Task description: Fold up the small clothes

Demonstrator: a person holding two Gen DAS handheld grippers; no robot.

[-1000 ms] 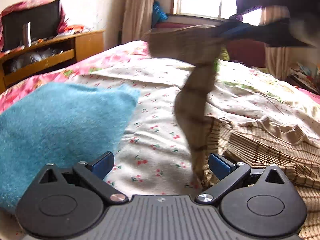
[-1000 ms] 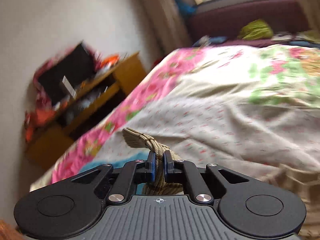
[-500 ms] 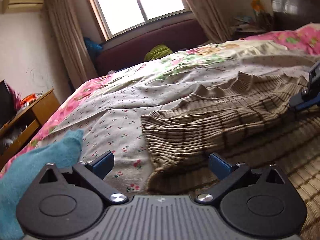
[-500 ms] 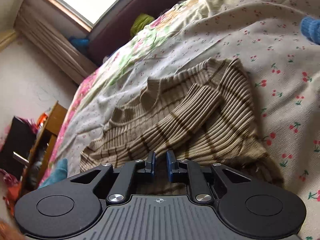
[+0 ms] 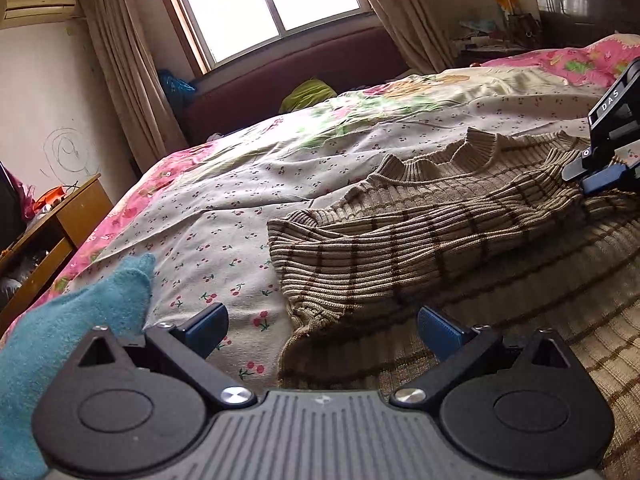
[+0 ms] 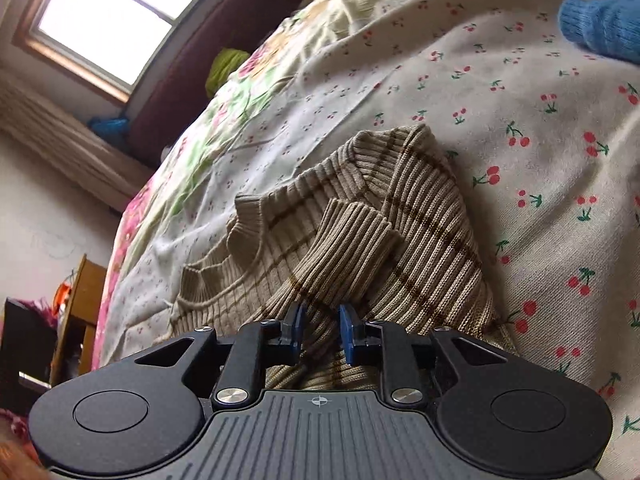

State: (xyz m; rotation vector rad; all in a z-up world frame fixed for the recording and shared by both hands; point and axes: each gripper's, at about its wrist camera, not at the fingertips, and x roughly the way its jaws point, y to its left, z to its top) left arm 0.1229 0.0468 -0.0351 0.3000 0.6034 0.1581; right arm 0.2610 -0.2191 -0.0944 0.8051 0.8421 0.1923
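Observation:
A small beige ribbed sweater with brown stripes (image 5: pixel 420 236) lies on the cherry-print bedsheet (image 5: pixel 224 216), one sleeve folded across its body toward the right. My left gripper (image 5: pixel 320 326) is open and empty, low over the sweater's near left edge. My right gripper (image 6: pixel 320 334) is partly open just above the folded sleeve (image 6: pixel 348 240), which lies loose between and ahead of its blue pads; it also shows at the right edge of the left wrist view (image 5: pixel 608 172). The sweater's collar (image 6: pixel 244 216) lies beyond the sleeve cuff.
A teal knit garment (image 5: pixel 68 320) lies on the bed at my left; a blue knit piece (image 6: pixel 600 24) lies at the far right. A wooden desk (image 5: pixel 52 232) stands left of the bed, a maroon sofa (image 5: pixel 288 76) under the window.
The right gripper carried the sleeve through the air, laid it across the sweater and opened slightly, letting it go. The left gripper stayed open and swung toward the sweater.

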